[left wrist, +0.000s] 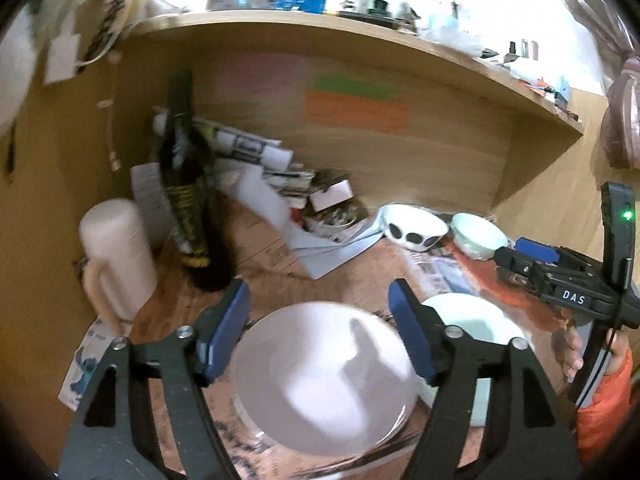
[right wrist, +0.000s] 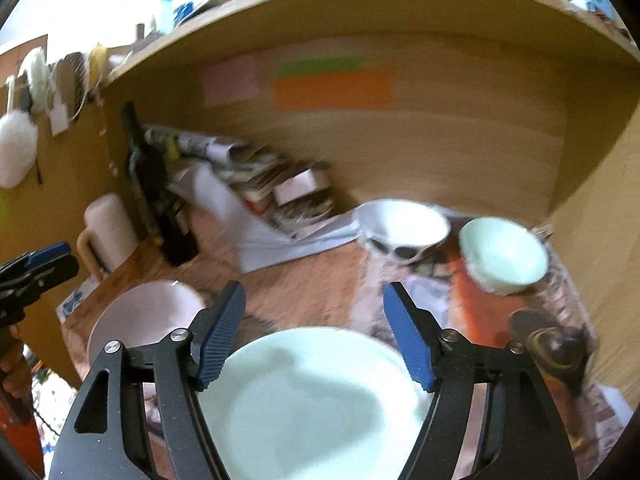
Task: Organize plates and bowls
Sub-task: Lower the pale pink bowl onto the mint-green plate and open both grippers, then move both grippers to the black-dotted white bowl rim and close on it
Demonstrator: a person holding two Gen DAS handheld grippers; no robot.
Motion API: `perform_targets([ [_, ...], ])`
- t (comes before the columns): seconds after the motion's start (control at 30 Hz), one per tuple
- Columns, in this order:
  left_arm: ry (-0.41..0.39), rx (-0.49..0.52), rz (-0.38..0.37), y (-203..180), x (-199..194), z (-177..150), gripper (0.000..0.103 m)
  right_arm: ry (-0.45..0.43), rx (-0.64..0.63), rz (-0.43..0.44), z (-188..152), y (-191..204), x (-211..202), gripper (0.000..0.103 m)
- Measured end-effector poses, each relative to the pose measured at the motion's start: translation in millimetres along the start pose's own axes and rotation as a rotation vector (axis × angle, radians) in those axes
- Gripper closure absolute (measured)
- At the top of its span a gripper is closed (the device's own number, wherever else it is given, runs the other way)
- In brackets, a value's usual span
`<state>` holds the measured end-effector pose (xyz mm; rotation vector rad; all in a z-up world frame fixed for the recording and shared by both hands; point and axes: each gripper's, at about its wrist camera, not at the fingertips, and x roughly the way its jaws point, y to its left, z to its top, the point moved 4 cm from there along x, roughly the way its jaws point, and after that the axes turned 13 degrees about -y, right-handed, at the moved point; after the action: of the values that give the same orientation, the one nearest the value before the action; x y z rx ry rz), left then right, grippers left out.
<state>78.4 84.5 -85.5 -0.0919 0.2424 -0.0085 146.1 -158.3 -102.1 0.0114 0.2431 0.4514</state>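
Both the left gripper and right gripper hang released above the pink plate and mint plate, while the spotted bowl and mint bowl look unsorted

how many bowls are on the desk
2, both at the back right: a white bowl with dark spots and, to its right, a pale green bowl. The pink and pale green dishes in front look like plates. More could hide behind clutter.

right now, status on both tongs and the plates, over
Left tongs open over pink plate, nothing gripped. Right tongs open over mint plate. Spotted bowl and mint bowl sit behind, path clear.
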Motion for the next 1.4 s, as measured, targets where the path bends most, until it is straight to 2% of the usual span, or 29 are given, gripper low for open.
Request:
perform_targets([
  [0.03, 0.006, -0.001, -0.005, -6.9, 7.0, 4.2, 0.02, -0.013, 0.003, -0.009, 4.2, -6.4, -1.4, 0.034],
  [0.1, 0.007, -0.002, -0.007, -17.2, 18.1, 10.0, 0.017, -0.039, 0.014, -0.024, 12.1, -18.6, -3.2, 0.03],
  [0.2, 0.019, 0.014, -0.015, -31.6, 35.3, 13.8, 0.015, -0.065, 0.019, -0.046, 21.9, -35.3, -2.4, 0.029],
  [0.33, 0.074, 0.049, -0.005, -52.6, 71.0, 13.4, 0.015, -0.069, 0.026, -0.061, 29.7, -54.4, 7.8, 0.029],
  [0.5, 0.153, 0.038, -0.023, -72.0, 113.8, 14.2, 0.015, -0.062, 0.041, -0.066, 36.7, -74.5, 26.1, 0.028],
  [0.77, 0.272, 0.069, -0.026, -102.4, 190.7, 16.2, 0.015, -0.029, 0.08, -0.078, 37.3, -100.5, 59.6, 0.028],
  [0.9, 0.333, 0.052, -0.017, -108.2, 223.9, 10.8, 0.015, 0.011, 0.119, -0.079, 27.7, -112.7, 75.3, 0.028],
  [1.07, 0.403, 0.054, 0.006, -113.1, 264.5, 2.0, 0.016, 0.065, 0.111, -0.097, 23.0, -122.3, 96.7, 0.028],
  [1.3, 0.476, 0.045, 0.005, -118.3, 305.1, -6.4, 0.036, 0.124, 0.105, -0.105, 32.2, -139.1, 126.6, 0.03],
  [1.33, 0.489, 0.041, 0.001, -118.9, 309.9, -8.5, 0.04, 0.132, 0.114, -0.094, 34.0, -141.1, 131.2, 0.031],
  [1.4, 0.518, 0.035, -0.007, -120.4, 318.9, -12.5, 0.045, 0.159, 0.116, -0.076, 36.5, -142.2, 141.8, 0.042],
])
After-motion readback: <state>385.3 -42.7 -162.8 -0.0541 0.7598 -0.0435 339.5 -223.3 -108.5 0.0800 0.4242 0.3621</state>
